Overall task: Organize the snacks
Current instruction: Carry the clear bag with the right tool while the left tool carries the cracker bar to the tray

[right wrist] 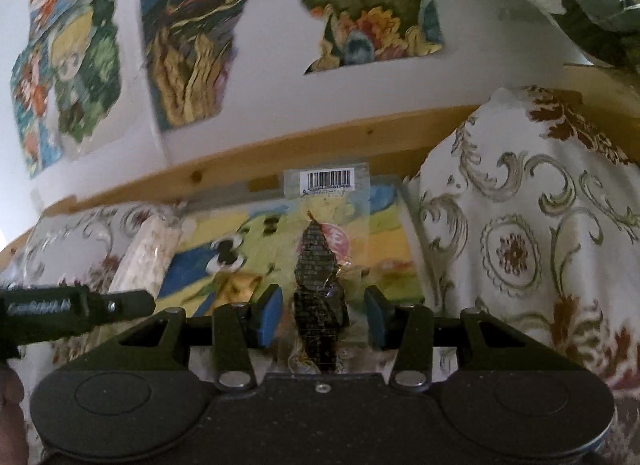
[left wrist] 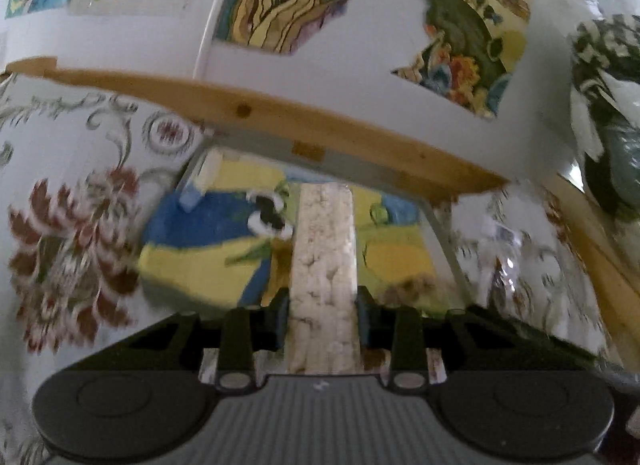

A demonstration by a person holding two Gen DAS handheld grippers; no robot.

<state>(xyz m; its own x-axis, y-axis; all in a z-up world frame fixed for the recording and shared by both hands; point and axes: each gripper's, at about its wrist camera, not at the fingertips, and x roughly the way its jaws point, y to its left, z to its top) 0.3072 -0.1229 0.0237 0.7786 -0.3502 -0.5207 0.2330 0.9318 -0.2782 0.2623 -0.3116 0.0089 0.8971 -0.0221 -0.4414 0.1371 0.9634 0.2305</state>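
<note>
Fingers: your left clamp the rice-cake pack; right stand wide around the clear seaweed packet | handling: light, brittle, crinkly-slick | hold: mid-body, gently.

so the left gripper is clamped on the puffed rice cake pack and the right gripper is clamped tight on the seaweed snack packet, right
Not quite. The left gripper is shut on the puffed rice cake pack, but the right wrist view shows the right gripper open: its blue pads stand clear of the seaweed snack packet lying between them.
</note>
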